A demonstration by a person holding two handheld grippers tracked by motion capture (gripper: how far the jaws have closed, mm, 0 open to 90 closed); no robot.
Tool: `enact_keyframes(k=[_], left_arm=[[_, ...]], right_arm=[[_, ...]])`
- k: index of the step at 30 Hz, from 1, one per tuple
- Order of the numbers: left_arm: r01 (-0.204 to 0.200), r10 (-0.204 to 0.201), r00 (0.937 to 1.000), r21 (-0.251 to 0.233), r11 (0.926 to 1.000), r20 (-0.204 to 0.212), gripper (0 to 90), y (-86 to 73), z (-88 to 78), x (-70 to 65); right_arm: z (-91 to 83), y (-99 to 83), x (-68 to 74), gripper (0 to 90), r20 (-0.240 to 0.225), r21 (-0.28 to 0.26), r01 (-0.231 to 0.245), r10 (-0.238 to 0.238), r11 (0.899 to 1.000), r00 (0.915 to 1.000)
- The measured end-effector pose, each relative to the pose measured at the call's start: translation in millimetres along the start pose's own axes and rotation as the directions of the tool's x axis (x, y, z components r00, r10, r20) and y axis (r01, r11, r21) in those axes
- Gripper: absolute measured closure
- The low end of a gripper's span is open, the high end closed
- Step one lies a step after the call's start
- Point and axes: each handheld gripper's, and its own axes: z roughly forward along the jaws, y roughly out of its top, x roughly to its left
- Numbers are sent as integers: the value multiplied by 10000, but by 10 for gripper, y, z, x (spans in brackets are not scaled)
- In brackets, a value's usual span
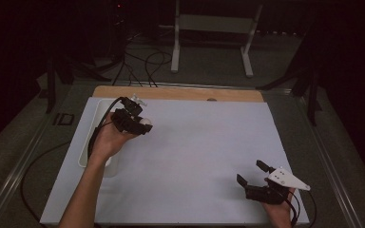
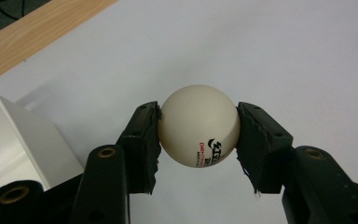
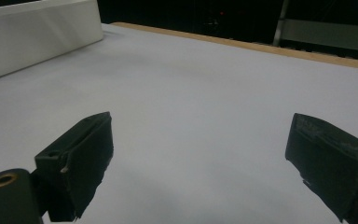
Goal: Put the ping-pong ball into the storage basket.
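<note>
The left tongs (image 2: 198, 135) pinched a smooth cream-white plastic ping-pong ball (image 2: 199, 125) by its sides, above the white-covered surface (image 2: 261, 46) beside the white plastic tray (image 2: 14, 140). It might have squirted free, rolling off. The right tongs (image 3: 200, 154) stood spread, idle.

Left gripper (image 1: 140, 124) clamps white ball (image 1: 145, 122) just right of tray (image 1: 86, 142); right gripper (image 1: 253, 175) gapes, well apart

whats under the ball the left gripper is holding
The white ball is clamped in the left gripper, with bare white table cover beneath it. The patch straight below the ball is hidden by it. A white tray stands beside it.
</note>
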Motion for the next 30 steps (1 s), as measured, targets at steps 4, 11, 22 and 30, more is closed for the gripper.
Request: enact_keyframes(k=[4, 11, 22, 30], left_arm=[[31, -31, 10000, -4, 10000, -27, 514, -11, -19, 18], [64, -62, 9998, 90, 9999, -168, 514, -56, -61, 60], [158, -153, 9993, 150, 9998, -353, 514, -125, -126, 125], [193, -179, 9982, 243, 9995, -572, 514, -194, -140, 168]], right_arm=[[3, -1, 0, 70, 1, 8, -17, 17, 10000, 10000], [3, 0, -1, 71, 10, -4, -15, 15, 10000, 10000], [0, -3, -7, 71, 37, -26, -58, 58, 10000, 10000], [-6, -2, -17, 70, 73, -51, -86, 86, 9999, 9999]])
